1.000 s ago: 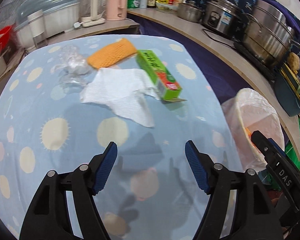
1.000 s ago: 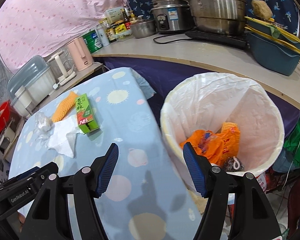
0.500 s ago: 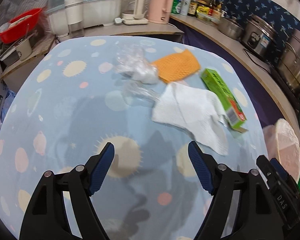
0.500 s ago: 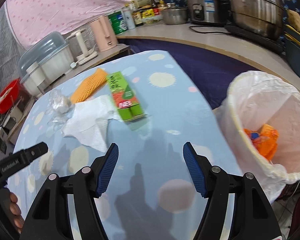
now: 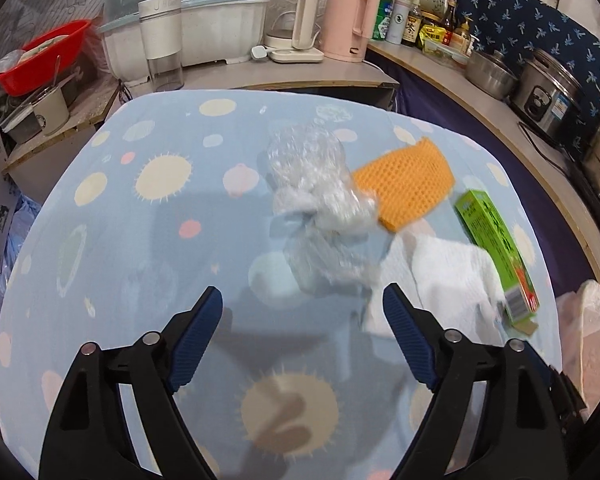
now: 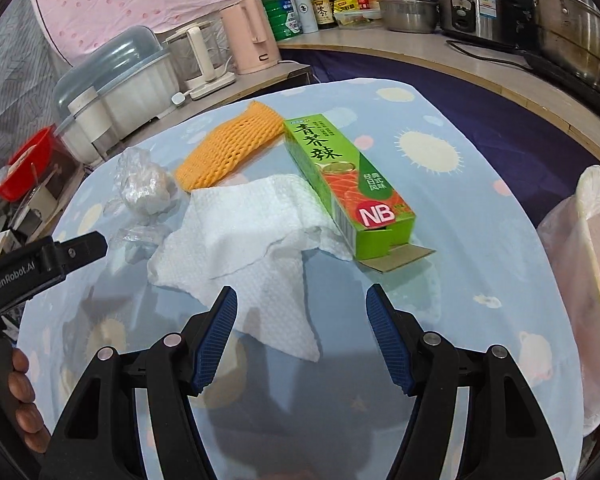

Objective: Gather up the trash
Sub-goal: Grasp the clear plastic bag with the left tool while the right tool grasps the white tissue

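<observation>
Left wrist view gives me the crumpled clear plastic wrap (image 5: pixel 314 196) dead centre, just above my left gripper (image 5: pixel 302 334), whose jaws have just been opening and stand wide with only the blue spotted tablecloth (image 5: pixel 148 240) between them. Right of the wrap in that frame lie the orange foam net (image 5: pixel 406 188), the white paper towel (image 5: pixel 448 272) and the green box (image 5: pixel 496 256), which runs toward the right edge. This picture is blurred around the wrap, so I cannot tell whether wrap and net touch. At the lower right edge I see only a pale sliver of the lined trash bin (image 5: pixel 592 320).

From the right wrist view I get what the other one lacks: the box's printed face with "NB" and its open end flap, the towel lying against the box's side, and a hand (image 6: pixel 22 404) at the lower left edge gripping the handle of the left tool. The bin's bag shows at the right edge with something orange inside. My right gripper (image 6: pixel 301 336) is parted too, nothing between the pads, hovering over the towel's lower corner. Both tools tilt steeply down toward the table.

Counters in the upper part of both frames hold a pink kettle (image 6: pixel 252 40) and steel pots (image 6: pixel 480 0).
</observation>
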`<state>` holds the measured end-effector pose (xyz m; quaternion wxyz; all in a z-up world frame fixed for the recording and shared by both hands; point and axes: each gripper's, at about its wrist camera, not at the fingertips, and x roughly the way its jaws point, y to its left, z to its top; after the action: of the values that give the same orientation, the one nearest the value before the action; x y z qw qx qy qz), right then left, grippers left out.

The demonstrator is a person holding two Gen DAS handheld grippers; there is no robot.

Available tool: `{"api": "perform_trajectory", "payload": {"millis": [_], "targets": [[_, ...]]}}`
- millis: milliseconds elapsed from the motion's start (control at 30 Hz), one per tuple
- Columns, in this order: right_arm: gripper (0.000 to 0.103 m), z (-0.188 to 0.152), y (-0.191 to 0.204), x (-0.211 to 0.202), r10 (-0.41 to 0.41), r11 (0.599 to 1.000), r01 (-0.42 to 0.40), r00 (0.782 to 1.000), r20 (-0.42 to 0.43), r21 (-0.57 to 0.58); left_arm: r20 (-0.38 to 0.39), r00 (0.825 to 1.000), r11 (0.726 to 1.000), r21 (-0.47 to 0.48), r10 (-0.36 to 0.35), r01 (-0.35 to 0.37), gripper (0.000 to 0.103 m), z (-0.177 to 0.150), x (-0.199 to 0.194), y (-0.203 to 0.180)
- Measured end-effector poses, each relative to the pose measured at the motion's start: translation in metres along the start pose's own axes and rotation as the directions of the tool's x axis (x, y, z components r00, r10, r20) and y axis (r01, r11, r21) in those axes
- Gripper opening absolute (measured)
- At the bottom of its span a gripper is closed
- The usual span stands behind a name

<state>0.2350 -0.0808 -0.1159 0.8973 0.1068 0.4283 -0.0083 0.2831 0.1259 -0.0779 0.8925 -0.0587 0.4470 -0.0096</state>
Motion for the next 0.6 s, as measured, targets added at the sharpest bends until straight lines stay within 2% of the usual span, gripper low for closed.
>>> {"api": "perform_trajectory", "payload": {"millis": [100,267,333,433,467,533,567,600], "targets": [[0.063,0.004,0.004,0.009,0.0,1.0,0.0,1.0,-0.005,-0.011,0.032,0.999,1.0,-0.01,0.028,-0.028,0.088,0.015,0.008,0.002],[0.049,0.005,0.007,0.021,0.007,1.0,-0.007,1.0,-0.025,-0.013,0.001,1.0,0.999,-0.046,0.004,-0.004,0.088,0.037,0.035,0.006],[0.047,0.005,0.009,0.022,0.0,1.0,0.0,1.0,-0.018,-0.023,-0.006,1.0,0.999,-0.047,-0.003,0.003,0.088,0.042,0.045,0.005],[0.037,0.006,0.01,0.023,-0.001,1.0,0.001,1.0,-0.017,-0.031,-0.011,1.0,0.999,-0.038,-0.009,0.009,0.087,0.046,0.054,-0.001],[0.033,0.007,0.01,0.023,0.0,1.0,-0.001,1.0,-0.017,-0.031,-0.012,1.0,0.999,-0.034,-0.014,0.014,0.086,0.047,0.057,-0.003],[0.028,0.007,0.009,0.024,0.001,1.0,-0.001,1.0,-0.016,-0.028,-0.023,0.999,0.999,-0.022,-0.03,0.03,0.072,0.048,0.062,-0.008],[0.025,0.007,0.008,0.024,0.0,1.0,0.0,1.0,-0.013,-0.027,-0.029,0.999,0.999,-0.018,-0.038,0.037,0.069,0.048,0.064,-0.01],[0.023,0.007,0.007,0.024,0.0,1.0,0.0,1.0,-0.013,-0.024,-0.038,0.998,0.999,-0.01,-0.05,0.05,0.06,0.048,0.065,-0.012]]}}
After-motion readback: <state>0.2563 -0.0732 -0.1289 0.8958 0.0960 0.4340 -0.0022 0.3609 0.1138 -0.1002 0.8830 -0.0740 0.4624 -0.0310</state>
